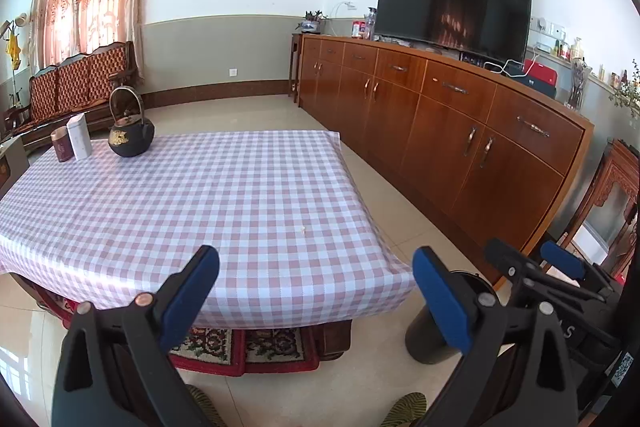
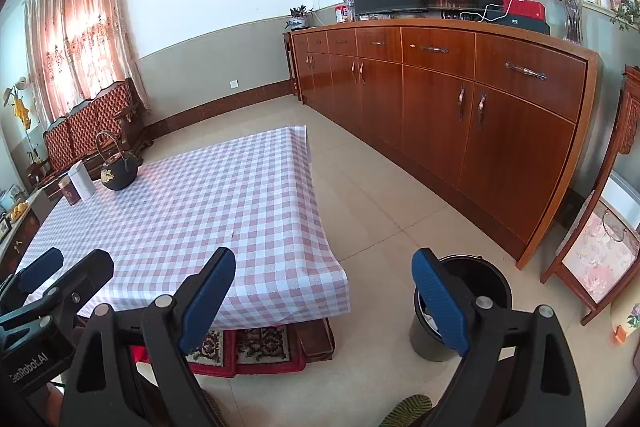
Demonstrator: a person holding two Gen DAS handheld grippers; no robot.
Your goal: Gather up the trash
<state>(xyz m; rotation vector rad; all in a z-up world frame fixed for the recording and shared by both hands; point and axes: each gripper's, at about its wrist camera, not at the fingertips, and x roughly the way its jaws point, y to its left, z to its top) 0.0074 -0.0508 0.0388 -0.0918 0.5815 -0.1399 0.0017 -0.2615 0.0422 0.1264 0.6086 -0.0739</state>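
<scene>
Both the left tool [image 1: 316, 291] and right tool [image 2: 324, 293] gape empty, so the tiny scrap [image 1: 304, 229] ahead on the table [image 1: 200, 195] could slip between wide pads.

A: So where's the trash bin [image 2: 464, 307] sitting?

B: On the tile floor just off the table's near corner, standing upright. It's a dark, round bucket, open on top, and something pale is showing inside against the wall.
</scene>
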